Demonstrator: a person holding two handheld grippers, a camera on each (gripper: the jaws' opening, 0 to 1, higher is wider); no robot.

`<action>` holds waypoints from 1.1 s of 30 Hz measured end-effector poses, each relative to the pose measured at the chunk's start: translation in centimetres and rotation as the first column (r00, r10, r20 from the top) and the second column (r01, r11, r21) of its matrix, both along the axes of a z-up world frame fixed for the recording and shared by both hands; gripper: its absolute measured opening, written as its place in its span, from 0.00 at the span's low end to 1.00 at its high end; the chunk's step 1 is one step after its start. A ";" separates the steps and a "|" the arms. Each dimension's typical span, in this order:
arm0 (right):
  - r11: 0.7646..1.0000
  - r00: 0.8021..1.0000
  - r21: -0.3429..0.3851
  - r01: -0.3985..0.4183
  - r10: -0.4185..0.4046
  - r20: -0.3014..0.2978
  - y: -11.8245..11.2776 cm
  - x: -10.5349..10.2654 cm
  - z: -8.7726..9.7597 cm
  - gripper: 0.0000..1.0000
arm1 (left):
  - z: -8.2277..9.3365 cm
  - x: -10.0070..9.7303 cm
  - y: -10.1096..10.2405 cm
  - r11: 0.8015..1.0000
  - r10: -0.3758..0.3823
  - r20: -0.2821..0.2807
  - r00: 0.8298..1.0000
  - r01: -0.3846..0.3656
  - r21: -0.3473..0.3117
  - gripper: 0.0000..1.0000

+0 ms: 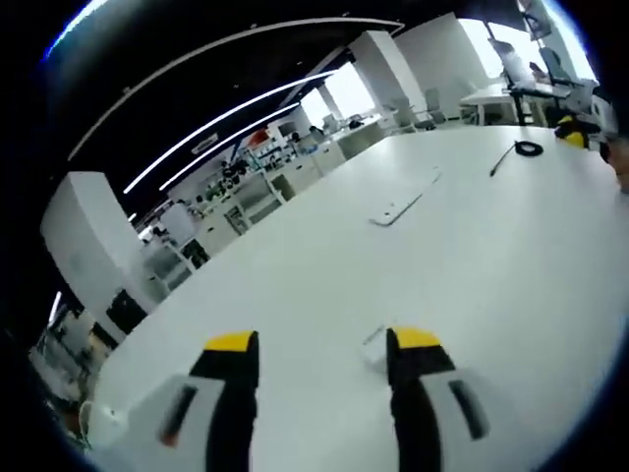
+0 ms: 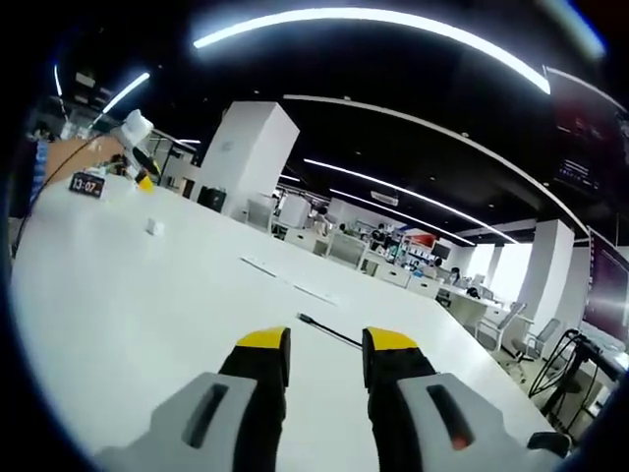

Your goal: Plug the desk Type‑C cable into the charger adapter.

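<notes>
A black Type-C cable (image 2: pixel 329 330) lies on the white table (image 2: pixel 118 305) just beyond my right gripper (image 2: pixel 327 340), which is open with nothing between its jaws. In the left gripper view the same cable (image 1: pixel 524 149) shows far off at the upper right, partly coiled, with the right gripper's yellow tip (image 1: pixel 575 133) beside it. A small white charger adapter (image 1: pixel 372 341) sits on the table (image 1: pixel 295 285) by the inner side of my left gripper's right jaw. The left gripper (image 1: pixel 324 342) is open and holds nothing. The adapter (image 2: pixel 154 226) also appears small at the far left, below the left gripper (image 2: pixel 136 138).
A flat white cover strip (image 1: pixel 403 206) is set into the table's middle. A small digital clock (image 2: pixel 86 184) stands at the far left end. Office desks, chairs and pillars lie beyond the table edges.
</notes>
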State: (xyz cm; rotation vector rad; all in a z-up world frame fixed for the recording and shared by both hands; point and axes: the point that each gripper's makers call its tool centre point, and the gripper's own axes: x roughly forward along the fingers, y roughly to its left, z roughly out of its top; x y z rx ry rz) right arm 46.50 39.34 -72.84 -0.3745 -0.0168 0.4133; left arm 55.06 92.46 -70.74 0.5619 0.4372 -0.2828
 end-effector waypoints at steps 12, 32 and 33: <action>1.000 1.000 -0.014 0.013 -0.013 0.002 -0.2 0.0 -0.1 0.30 | -5.1 2.1 -3.2 0.974 -0.168 -0.243 0.955 0.199 0.108 0.46; 0.999 1.000 -0.035 0.018 -0.017 0.001 -0.2 0.2 -0.2 0.29 | -11.0 2.1 -4.2 0.906 -0.302 -0.512 0.804 0.409 0.106 0.32; 0.999 1.000 -0.035 0.018 -0.018 -0.001 -0.2 0.2 -0.3 0.29 | -11.0 2.1 -4.2 0.902 -0.308 -0.514 0.800 0.417 0.108 0.32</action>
